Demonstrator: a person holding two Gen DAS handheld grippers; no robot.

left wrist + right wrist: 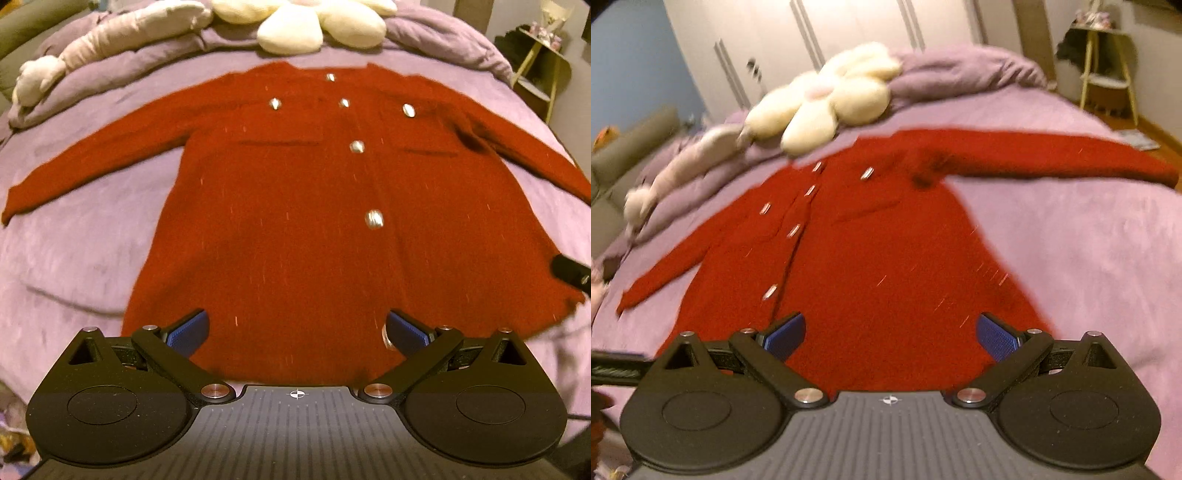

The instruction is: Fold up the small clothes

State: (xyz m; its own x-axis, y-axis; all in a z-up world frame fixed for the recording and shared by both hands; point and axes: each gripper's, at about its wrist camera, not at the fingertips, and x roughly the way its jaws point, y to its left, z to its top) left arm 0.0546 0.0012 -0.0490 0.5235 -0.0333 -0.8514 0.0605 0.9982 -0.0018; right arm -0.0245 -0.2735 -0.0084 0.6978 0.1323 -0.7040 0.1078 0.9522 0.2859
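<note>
Lying flat, buttoned, sleeves spread: red cardigan [280, 206] on purple bed [74, 236]. Left tongs [297, 332] and right tongs [890, 334] held wide open, empty, above hem. Folding judged unstarted; sleeve grasp needed next.

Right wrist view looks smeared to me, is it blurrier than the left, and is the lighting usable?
Right wrist view: motion blur streaks the red cardigan and flower pillow. Left wrist view: sharper, buttons crisp, slight edge softness, strong fisheye bend of the bed. Both dim and warm-tinted, no glare.
</note>
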